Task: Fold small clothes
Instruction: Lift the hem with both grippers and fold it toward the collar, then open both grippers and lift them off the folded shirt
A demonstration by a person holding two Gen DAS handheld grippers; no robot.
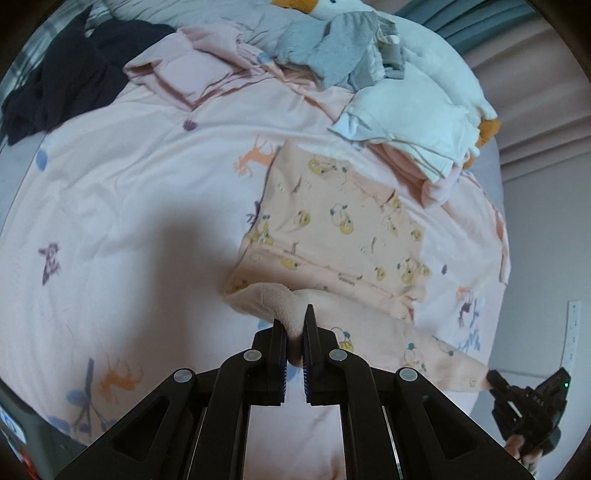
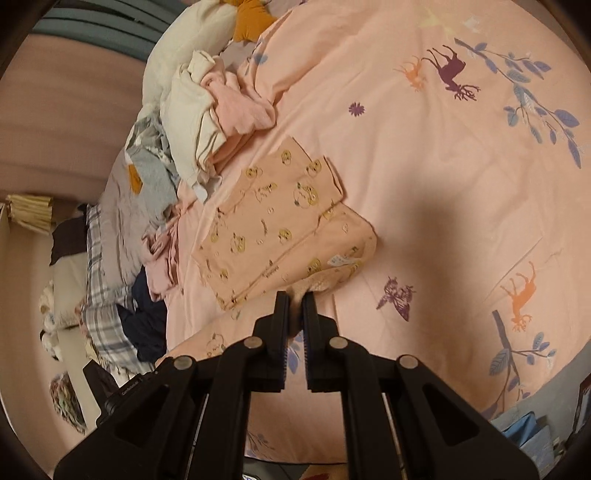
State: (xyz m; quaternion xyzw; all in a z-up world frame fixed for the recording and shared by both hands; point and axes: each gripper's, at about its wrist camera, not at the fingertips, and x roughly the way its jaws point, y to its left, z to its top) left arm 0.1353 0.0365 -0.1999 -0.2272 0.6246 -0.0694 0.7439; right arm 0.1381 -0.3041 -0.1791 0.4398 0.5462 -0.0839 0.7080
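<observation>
A small peach garment [image 1: 332,229] printed with yellow birds lies on the pink bed cover [image 1: 129,206]. It also shows in the right wrist view [image 2: 273,229]. My left gripper [image 1: 294,325] is shut on its near edge, where the fleecy inside shows. My right gripper [image 2: 295,306] is shut on another part of the near edge. In the left wrist view the right gripper [image 1: 493,382] pinches the garment's stretched end at the lower right. Part of the left gripper's body [image 2: 125,391] shows at the lower left of the right wrist view.
A heap of white, grey and pink clothes [image 1: 388,92] lies beyond the garment, against a white plush goose [image 1: 332,7]. A dark garment [image 1: 66,77] lies at the far left. The bed's edge [image 1: 498,229] and a wall are to the right.
</observation>
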